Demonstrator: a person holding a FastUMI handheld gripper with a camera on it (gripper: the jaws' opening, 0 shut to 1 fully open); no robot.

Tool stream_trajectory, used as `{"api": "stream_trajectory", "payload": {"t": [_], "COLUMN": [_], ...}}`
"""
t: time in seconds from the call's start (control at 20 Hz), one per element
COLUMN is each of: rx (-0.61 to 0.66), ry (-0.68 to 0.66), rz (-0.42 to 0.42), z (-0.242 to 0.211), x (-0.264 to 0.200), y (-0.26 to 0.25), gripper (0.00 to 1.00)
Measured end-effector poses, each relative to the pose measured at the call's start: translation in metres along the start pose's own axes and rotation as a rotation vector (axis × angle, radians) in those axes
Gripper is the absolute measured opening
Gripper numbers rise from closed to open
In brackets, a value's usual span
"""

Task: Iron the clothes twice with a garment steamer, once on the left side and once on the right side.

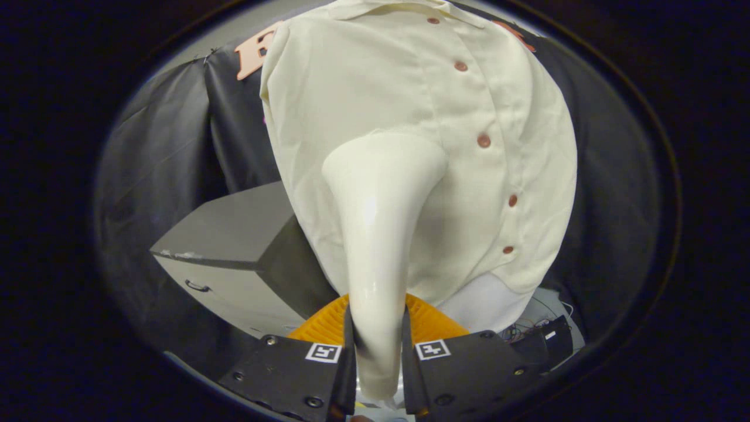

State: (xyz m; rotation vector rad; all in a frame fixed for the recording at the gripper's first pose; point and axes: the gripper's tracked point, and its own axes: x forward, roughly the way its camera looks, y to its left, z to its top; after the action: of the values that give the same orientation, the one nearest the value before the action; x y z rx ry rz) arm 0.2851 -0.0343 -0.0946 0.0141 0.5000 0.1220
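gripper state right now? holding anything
gripper: closed on the garment steamer, both fingers clamping its handle, head up against the shirt left of the buttons.

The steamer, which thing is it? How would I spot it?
Find the big cream shirt hanging against the black cloth wall. The steamer is the smooth, glossy cream wand held between the gripper's fingers, its wide flared head against the shirt beside the buttons. Unlike the soft shirt, it is hard and shiny.
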Motion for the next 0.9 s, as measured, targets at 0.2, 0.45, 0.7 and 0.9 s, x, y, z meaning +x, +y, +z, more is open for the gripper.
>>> {"api": "stream_trajectory", "payload": {"t": [0.2, 0.45, 0.7, 0.9], "rx": [-0.006, -0.023, -0.011, -0.015], "ry": [0.076, 0.179, 0.246, 0.274], "rz": [-0.001, -0.01, -0.018, -0.014], "z": [-0.049, -0.104, -0.144, -0.154], "x": [0.021, 0.035, 0.039, 0.033], "y": [-0.01, -0.022, -0.028, -0.035], "gripper": [0.32, 0.32, 0.32, 0.32]}}
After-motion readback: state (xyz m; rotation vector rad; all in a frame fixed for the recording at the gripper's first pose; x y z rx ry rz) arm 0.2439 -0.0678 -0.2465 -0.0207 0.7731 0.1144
